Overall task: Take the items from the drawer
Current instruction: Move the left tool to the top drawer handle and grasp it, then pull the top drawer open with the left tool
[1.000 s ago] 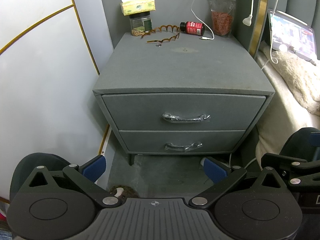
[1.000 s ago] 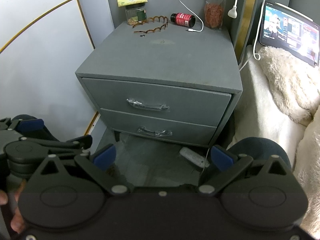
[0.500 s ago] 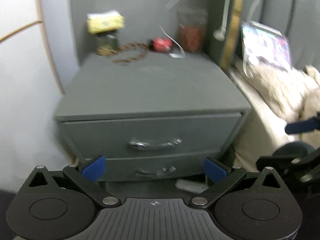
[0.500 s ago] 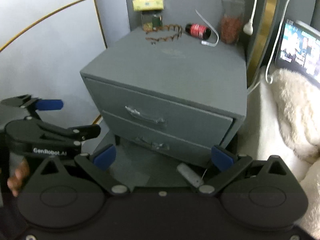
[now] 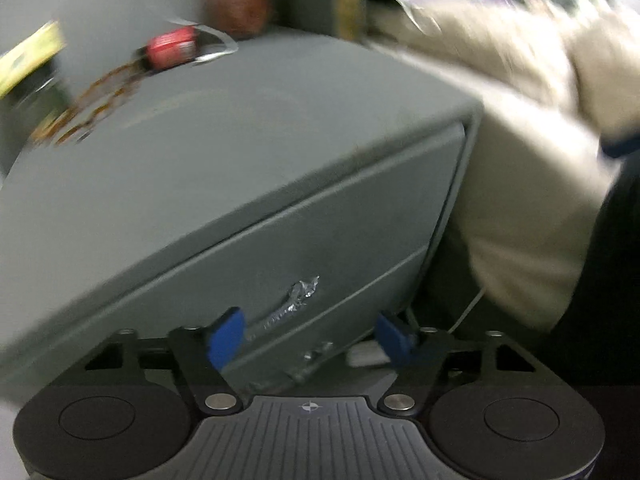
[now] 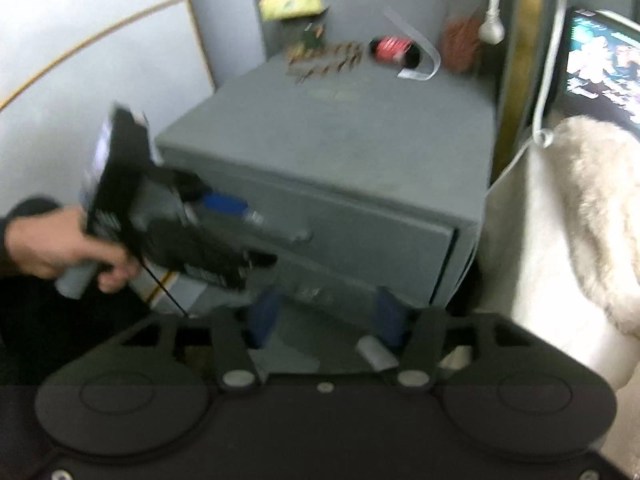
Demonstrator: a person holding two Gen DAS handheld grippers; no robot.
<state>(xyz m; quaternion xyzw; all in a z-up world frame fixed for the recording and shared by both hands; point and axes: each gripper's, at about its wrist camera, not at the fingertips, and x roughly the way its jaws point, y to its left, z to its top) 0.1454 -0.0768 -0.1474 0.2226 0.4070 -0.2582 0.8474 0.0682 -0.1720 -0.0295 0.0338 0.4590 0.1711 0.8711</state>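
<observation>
Since the earlier frames the left gripper has come in close to the nightstand and rolled, so the cabinet now sits tilted and blurred in its view; the right gripper has also moved nearer. Both sets of jaws are closing from their earlier wide spread.

The left gripper's blue fingers straddle the top drawer's handle, the pads apart from it and gripping nothing. In the right view the left gripper, held by a hand, reaches to that handle. The right gripper's jaws hold nothing.

Two drawers, top and bottom, are both shut, each with one foil-wrapped handle; the items inside are hidden.

On the nightstand's back edge stand a yellow tissue pack on a jar, one red bottle, a brown hair comb, a white cable and a pouch. To the right lie a fluffy blanket and a lit tablet. Nothing blocks the drawer fronts.
</observation>
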